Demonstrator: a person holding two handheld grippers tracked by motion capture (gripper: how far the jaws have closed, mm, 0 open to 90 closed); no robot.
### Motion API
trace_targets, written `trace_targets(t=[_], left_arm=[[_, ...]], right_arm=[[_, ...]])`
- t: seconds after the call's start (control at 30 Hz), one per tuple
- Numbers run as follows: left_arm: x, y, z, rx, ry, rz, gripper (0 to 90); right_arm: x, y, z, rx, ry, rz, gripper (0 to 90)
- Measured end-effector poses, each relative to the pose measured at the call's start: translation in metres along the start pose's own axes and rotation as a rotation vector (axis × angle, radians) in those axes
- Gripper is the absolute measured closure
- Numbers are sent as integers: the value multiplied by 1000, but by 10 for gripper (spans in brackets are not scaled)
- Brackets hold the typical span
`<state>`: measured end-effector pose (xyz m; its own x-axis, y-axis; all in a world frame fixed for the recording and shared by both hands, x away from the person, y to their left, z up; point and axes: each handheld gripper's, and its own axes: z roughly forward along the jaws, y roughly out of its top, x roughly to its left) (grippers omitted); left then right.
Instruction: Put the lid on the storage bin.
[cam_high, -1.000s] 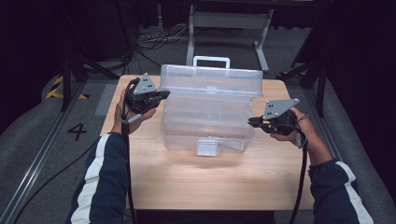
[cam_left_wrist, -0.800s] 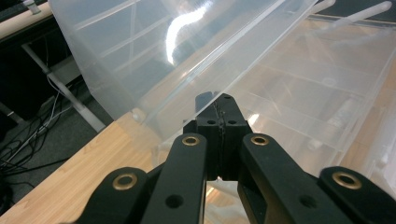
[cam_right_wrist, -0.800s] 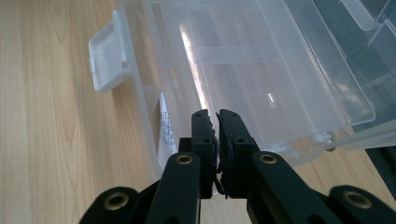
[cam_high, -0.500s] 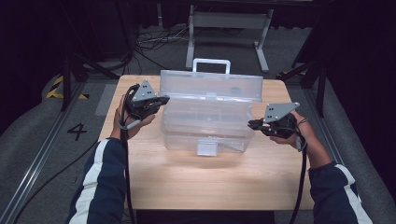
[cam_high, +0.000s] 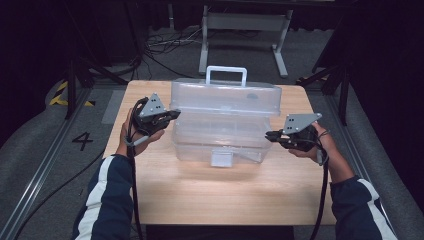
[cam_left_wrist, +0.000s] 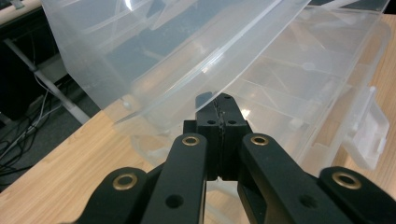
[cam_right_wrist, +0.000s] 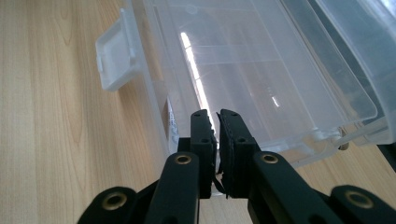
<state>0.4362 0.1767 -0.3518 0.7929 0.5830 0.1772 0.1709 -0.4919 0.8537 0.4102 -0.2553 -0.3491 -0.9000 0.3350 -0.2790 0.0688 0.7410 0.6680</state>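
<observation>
A clear plastic compartment box stands in the middle of the wooden table, its lid partly raised, with a white handle behind. My left gripper is shut, and its tip touches the underside of the lid's left rim. Its jaws sit pressed together with nothing between them. My right gripper is shut at the right end of the base. There its jaws show a thin slit, tips against the base's end wall.
The box's front latch hangs loose over the base's front wall. Bare wood lies in front of the box and at both sides. A metal stand and cables lie on the floor beyond the table's far edge.
The lid and the left gripper under it have sunk a little toward the base. The right gripper has stayed at the base's right end.
</observation>
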Motion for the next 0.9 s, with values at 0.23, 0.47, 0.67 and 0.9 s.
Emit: trace_targets(t=[0.23, 0.47, 0.67, 0.9], left_arm=[[-3, -4, -4, 4, -1, 11, 900], [-8, -9, -4, 9, -7, 13, 900], [-12, -16, -4, 28, -12, 21, 900], [-19, -20, -4, 65, -11, 54, 900]], right_arm=[[2, -3, -4, -9, -8, 1, 842], [3, -12, -7, -12, -5, 24, 840], [3, -19, -7, -8, -12, 43, 832], [3, -21, -5, 0, -22, 54, 821]])
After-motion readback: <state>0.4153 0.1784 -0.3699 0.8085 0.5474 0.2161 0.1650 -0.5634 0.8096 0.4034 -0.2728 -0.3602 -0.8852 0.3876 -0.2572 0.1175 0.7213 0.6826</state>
